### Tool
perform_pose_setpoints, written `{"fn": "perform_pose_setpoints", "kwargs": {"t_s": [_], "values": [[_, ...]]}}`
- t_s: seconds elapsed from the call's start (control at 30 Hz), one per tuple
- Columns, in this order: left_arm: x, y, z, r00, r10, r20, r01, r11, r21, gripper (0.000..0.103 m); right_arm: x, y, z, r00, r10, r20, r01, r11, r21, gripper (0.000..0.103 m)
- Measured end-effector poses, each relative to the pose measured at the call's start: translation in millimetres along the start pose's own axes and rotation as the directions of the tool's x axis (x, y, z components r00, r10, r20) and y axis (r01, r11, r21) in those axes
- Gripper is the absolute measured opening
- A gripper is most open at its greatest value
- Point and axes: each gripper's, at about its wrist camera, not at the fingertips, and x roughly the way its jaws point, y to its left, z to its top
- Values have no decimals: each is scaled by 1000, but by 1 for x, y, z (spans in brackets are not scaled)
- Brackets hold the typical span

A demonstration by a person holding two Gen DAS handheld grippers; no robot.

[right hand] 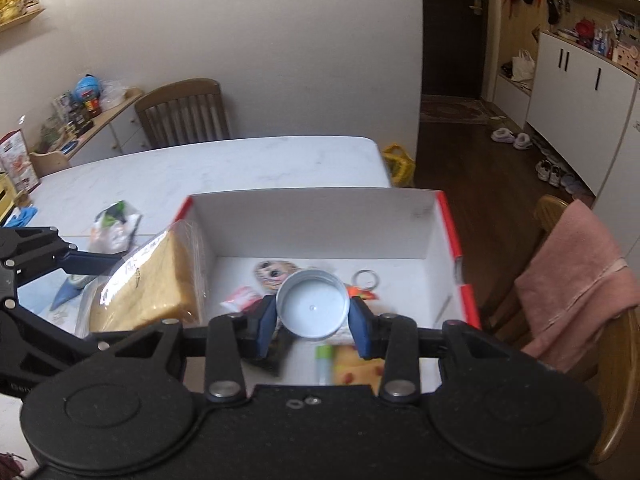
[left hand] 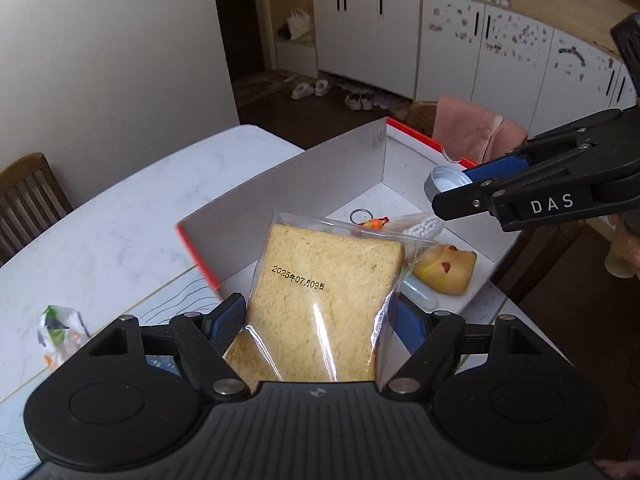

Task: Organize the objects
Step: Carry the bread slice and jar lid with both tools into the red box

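My left gripper (left hand: 318, 320) is shut on a bagged slice of bread (left hand: 324, 304) and holds it over the near left edge of the white box with red rim (left hand: 280, 184). My right gripper (right hand: 313, 320) is shut on a round silver lid (right hand: 312, 304) and holds it above the box (right hand: 320, 224). The right gripper (left hand: 452, 188) with the lid (left hand: 442, 182) also shows in the left wrist view. The bread (right hand: 156, 284) and left gripper (right hand: 100, 260) show at the left of the right wrist view. Inside the box lie a key ring (right hand: 365, 279), a yellow toy (left hand: 444, 268) and small packets.
The box stands on a white marble table (left hand: 120, 216). A crumpled wrapper (left hand: 60, 330) lies on the table left of the box. A wooden chair with a pink towel (right hand: 576, 280) stands right of the table. Another chair (right hand: 184, 112) stands at the far side.
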Motion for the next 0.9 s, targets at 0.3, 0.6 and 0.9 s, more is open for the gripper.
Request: {"fn": "perform_pose_setpoints", "kwargs": {"t_s": [0.3,0.6,0.9], "values": [[55,-14,30,996,9,-94,-6,999,36,67,41,-26,17,998,-19,-57,21,1000,21,38],[91,-13,25,984,35,-174,-28,999,44,67,88,-30,23,988,-18,-150,18,1000,-2,38],[107,-14,25,975,38,-219,-31,999,37,67,110,-35,20,974,-19,-225,22,1000,10,39]]}}
